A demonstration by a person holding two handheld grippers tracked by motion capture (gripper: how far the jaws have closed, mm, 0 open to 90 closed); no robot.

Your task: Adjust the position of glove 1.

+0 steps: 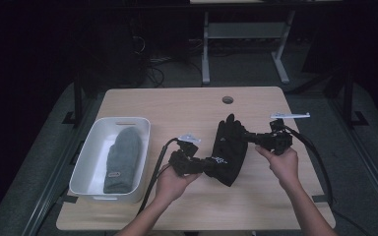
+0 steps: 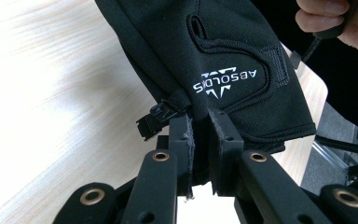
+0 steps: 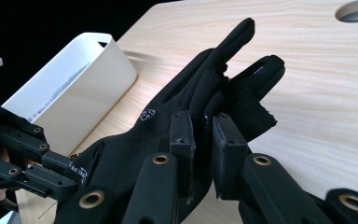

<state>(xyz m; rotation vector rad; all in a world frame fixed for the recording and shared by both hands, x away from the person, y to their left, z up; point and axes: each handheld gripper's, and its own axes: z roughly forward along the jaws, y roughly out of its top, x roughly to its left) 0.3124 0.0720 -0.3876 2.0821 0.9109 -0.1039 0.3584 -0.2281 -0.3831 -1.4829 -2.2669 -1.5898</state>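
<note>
Both grippers are held low over the wooden table point(image 1: 187, 105), the black glove point(image 1: 229, 150) being stretched between them, its cuff pinched by the left gripper point(image 1: 207, 164) and its finger end clamped by the right gripper point(image 1: 248, 137)

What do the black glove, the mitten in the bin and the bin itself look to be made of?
Black glove: smooth, matte stretch fabric, probably synthetic; stitched seams, printed logo.
Grey mitten: soft, fuzzy knit or fleece, by its dull nap.
White bin: likely plastic; smooth, even walls, rounded corners.
</note>
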